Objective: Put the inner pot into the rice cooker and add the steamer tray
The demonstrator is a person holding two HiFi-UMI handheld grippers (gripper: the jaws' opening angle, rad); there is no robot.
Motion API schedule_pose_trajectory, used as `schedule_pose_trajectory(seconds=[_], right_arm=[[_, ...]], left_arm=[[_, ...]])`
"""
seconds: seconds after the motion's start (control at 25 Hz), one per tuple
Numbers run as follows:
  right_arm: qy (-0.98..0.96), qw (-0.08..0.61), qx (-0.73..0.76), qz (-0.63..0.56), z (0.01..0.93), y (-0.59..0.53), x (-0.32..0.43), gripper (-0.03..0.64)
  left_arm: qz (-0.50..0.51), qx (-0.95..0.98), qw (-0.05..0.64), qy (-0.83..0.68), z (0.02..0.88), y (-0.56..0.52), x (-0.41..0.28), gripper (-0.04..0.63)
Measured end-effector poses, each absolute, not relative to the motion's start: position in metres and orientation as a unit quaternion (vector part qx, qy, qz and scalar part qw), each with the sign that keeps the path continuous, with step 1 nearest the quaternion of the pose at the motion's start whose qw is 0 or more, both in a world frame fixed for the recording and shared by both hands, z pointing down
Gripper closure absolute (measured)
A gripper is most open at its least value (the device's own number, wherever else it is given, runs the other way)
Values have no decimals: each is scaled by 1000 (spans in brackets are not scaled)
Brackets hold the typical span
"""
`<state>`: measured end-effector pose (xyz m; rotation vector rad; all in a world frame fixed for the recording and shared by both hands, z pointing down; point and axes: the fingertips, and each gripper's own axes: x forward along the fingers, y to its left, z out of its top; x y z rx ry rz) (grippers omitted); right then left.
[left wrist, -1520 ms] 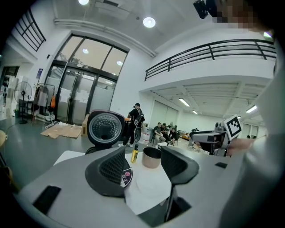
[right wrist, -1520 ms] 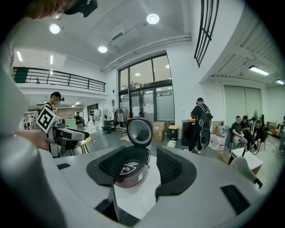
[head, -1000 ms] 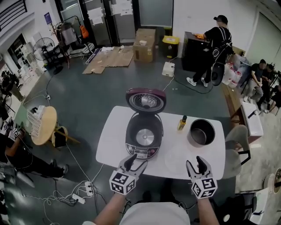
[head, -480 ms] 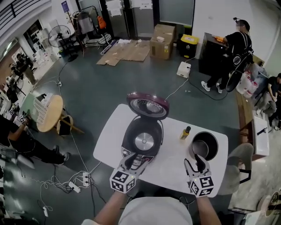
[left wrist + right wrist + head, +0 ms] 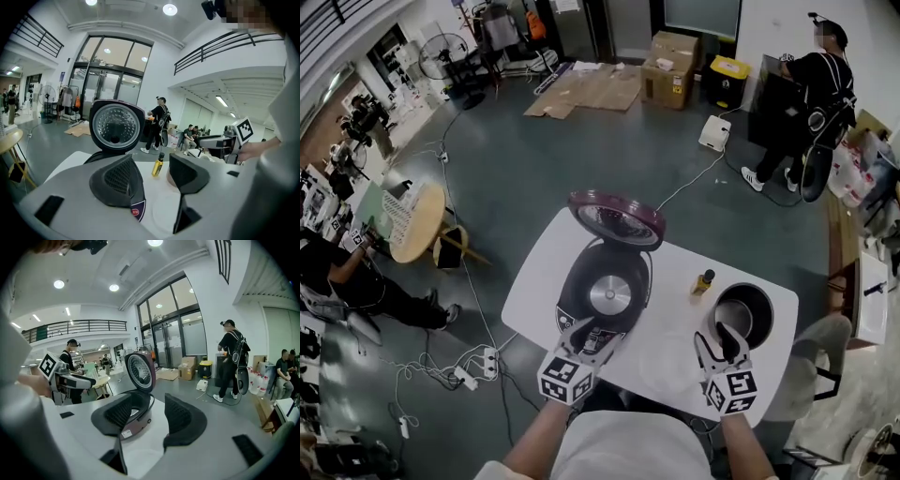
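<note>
Maroon rice cooker (image 5: 605,298) stands open, dark inner pot (image 5: 746,312) apart.

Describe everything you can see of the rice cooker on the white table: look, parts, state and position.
The rice cooker has a glossy dark maroon body that looks plastic. Its hinged lid stands open at the far side, showing a silvery perforated inner plate. The cavity is empty, with a round metal heating plate at the bottom. It sits upright on the table, left of centre. The left gripper, jaws apart, hovers at its front panel.
</note>
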<state>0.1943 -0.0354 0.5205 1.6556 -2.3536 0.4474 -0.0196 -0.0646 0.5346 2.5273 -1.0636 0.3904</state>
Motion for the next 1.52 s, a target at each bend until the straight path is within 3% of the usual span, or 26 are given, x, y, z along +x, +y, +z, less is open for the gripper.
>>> schedule_pose_trajectory(seconds=[0.72, 1.52], right_arm=[[-741, 100, 639, 179, 533, -47, 226, 383], [-649, 120, 715, 228, 580, -1, 351, 385]], left_arm=[[181, 933, 172, -260, 546, -116, 43, 327], [238, 949, 177, -107, 592, -101, 215, 325]])
